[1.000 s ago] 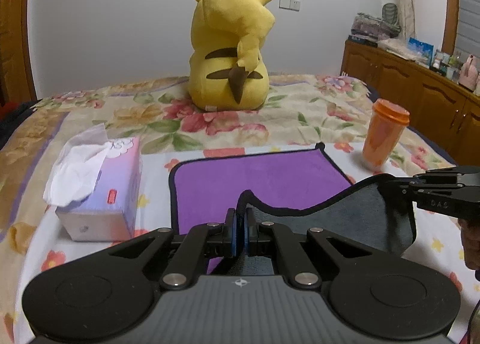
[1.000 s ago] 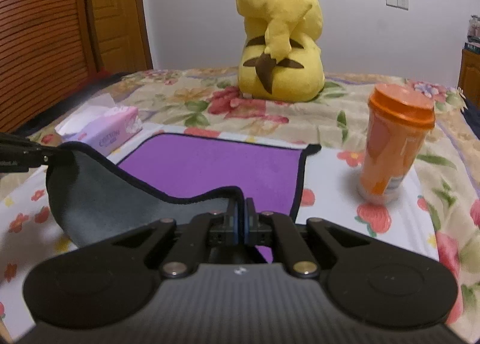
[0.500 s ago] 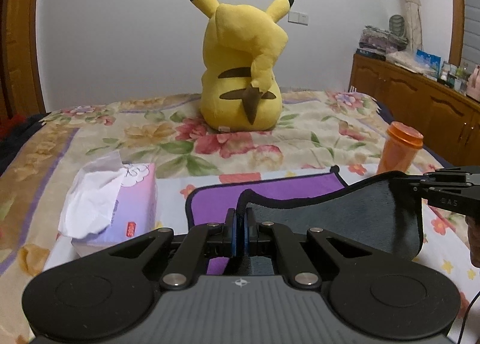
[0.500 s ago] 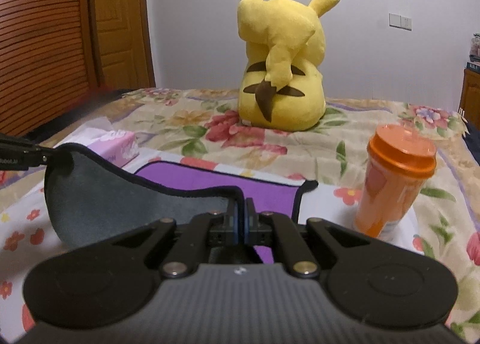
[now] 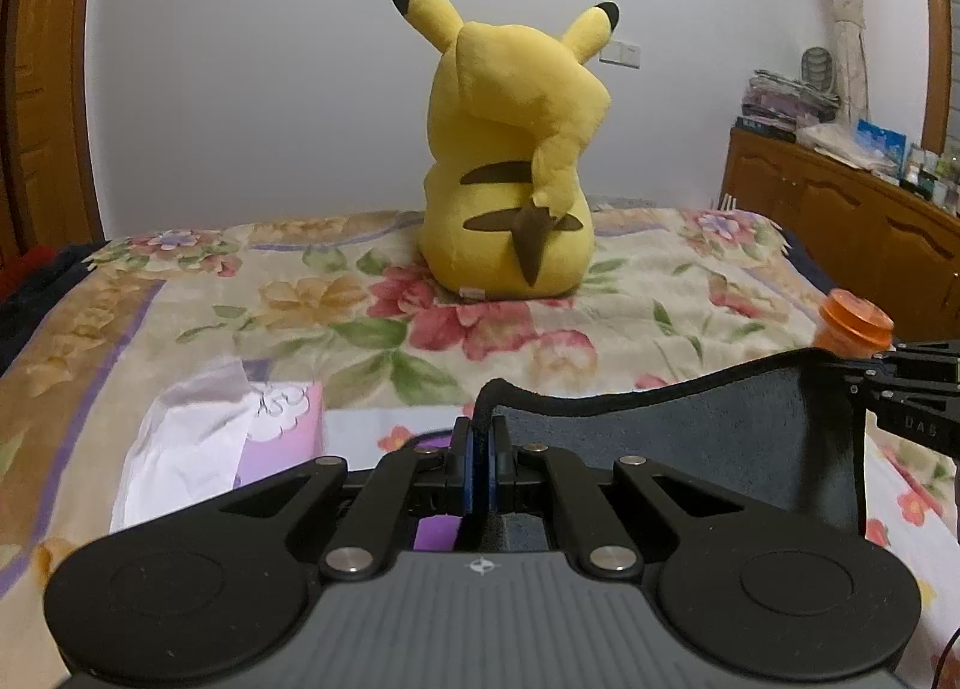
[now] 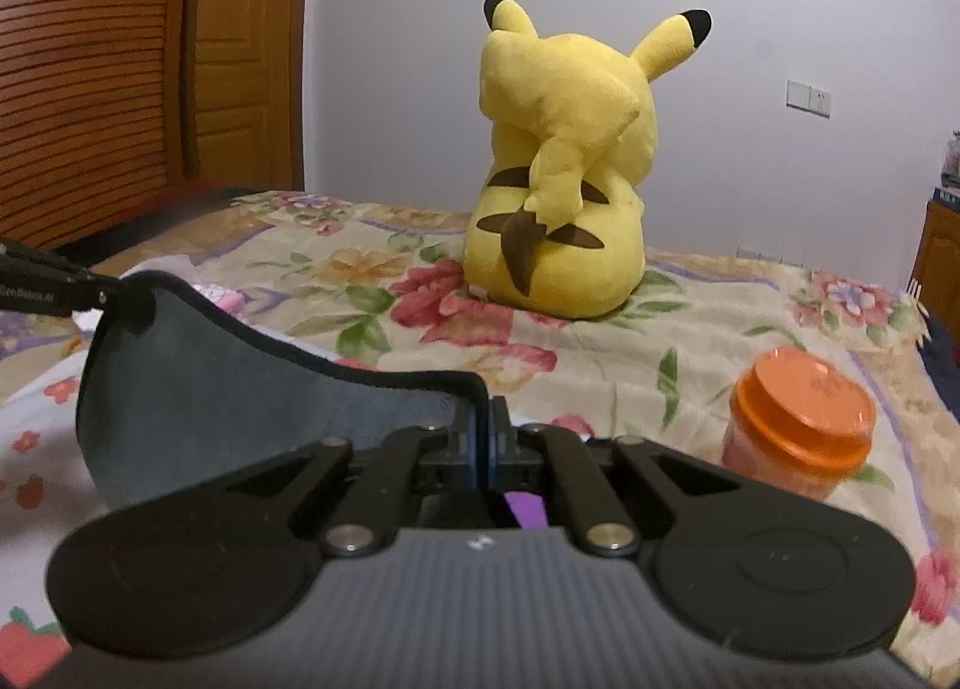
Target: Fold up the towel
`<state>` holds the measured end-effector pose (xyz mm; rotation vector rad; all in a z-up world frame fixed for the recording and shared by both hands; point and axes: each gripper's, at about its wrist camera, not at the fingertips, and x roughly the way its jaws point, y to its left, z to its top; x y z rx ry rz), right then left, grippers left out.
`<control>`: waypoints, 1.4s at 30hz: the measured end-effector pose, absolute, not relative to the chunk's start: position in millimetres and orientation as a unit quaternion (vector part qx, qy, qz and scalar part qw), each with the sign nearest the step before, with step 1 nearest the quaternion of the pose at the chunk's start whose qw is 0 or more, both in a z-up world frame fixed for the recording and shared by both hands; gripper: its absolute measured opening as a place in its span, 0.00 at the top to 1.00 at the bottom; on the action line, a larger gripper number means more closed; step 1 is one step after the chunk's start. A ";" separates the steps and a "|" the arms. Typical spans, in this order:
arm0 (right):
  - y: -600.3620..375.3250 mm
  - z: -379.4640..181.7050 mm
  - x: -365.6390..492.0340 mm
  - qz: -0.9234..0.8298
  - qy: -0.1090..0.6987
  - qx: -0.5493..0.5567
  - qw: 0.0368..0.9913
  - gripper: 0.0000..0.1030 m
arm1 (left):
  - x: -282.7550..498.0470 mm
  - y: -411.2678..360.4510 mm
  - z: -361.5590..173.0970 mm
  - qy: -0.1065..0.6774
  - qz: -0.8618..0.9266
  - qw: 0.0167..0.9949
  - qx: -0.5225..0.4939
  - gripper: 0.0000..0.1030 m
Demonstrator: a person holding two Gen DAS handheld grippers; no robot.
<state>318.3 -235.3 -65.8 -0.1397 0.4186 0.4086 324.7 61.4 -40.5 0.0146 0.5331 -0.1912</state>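
We see little of the towel [image 5: 690,437] in the left wrist view: its grey underside hangs as a sagging sheet at lower right, and only a purple sliver shows beneath our left gripper [image 5: 480,455], whose black body hides the rest. That gripper is clamped tight on one black-hemmed corner at lower centre. Our right gripper [image 6: 485,449] is likewise pinched closed on the other corner at lower centre of its own view, and the towel [image 6: 240,395] stretches away toward the left edge. Both grippers point level across the bed [image 5: 240,293]. A tissue box [image 5: 240,437] sits at lower left, partly hidden. An orange cup [image 6: 798,425] stands at right, its base cut off. Farther back sits a yellow plush toy [image 5: 510,167].
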 end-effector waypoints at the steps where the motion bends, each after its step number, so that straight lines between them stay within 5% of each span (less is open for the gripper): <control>1: -234.7 -65.5 322.0 0.200 0.206 -0.071 0.955 0.96 | 327.9 61.1 -39.1 0.262 -0.093 0.961 0.008 0.93; 35: -224.0 -133.1 399.6 0.168 0.278 -0.084 0.942 0.94 | 403.8 53.1 -113.3 0.309 -0.050 0.948 0.056 0.89; 38: -224.8 -131.3 397.7 0.174 0.277 -0.081 0.942 0.80 | 400.9 52.9 -113.3 0.312 -0.054 0.947 0.056 0.69; 41: -225.6 -128.1 393.0 0.170 0.270 -0.083 0.944 0.52 | 394.9 51.3 -111.6 0.306 -0.060 0.948 0.055 0.54; 42: -226.4 -126.7 391.1 0.172 0.267 -0.082 0.945 0.52 | 393.0 50.3 -111.0 0.306 -0.062 0.948 0.056 0.53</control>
